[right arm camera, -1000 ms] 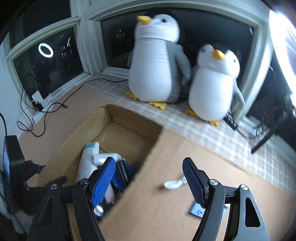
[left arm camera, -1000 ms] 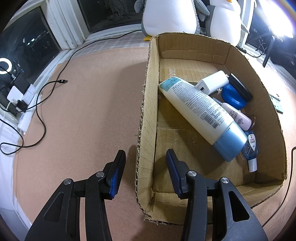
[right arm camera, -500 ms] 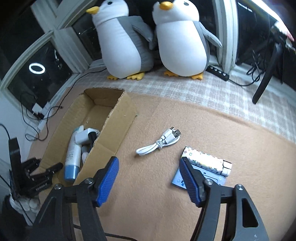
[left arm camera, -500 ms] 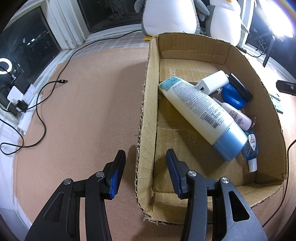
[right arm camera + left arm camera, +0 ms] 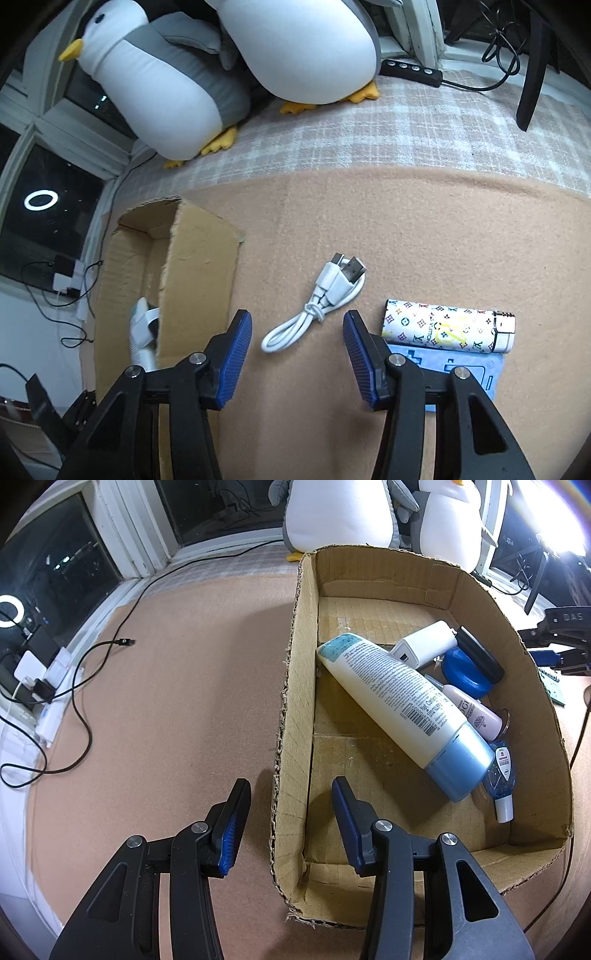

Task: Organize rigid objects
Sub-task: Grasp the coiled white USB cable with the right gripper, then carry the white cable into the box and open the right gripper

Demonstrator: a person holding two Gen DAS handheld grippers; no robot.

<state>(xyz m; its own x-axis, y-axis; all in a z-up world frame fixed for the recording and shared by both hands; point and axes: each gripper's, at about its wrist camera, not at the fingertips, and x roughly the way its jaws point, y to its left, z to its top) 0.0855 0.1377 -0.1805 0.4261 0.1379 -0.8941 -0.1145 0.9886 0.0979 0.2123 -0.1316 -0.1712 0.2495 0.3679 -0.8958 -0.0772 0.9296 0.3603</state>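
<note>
A cardboard box (image 5: 291, 709) holds a large white bottle with a blue cap (image 5: 402, 709), a white charger (image 5: 424, 646), a blue lid (image 5: 461, 668), a black stick, a pink tube and a small sanitizer bottle. My left gripper (image 5: 290, 797) is open and empty, its jaws on either side of the box's left wall. My right gripper (image 5: 297, 328) is open and empty above the mat, just short of a coiled white USB cable (image 5: 317, 306). A patterned white lighter (image 5: 447, 328) lies on a light blue flat device (image 5: 465, 373) to the right. The box (image 5: 199, 273) shows at the left.
Two plush penguins (image 5: 207, 70) sit on a checked cloth by the window. A black power strip (image 5: 410, 70) lies behind them. A black cable (image 5: 85, 686) and chargers lie on the floor at the left.
My right gripper has swung away from the box to the right and dropped low over the white cable and lighter. My left gripper has not moved.
</note>
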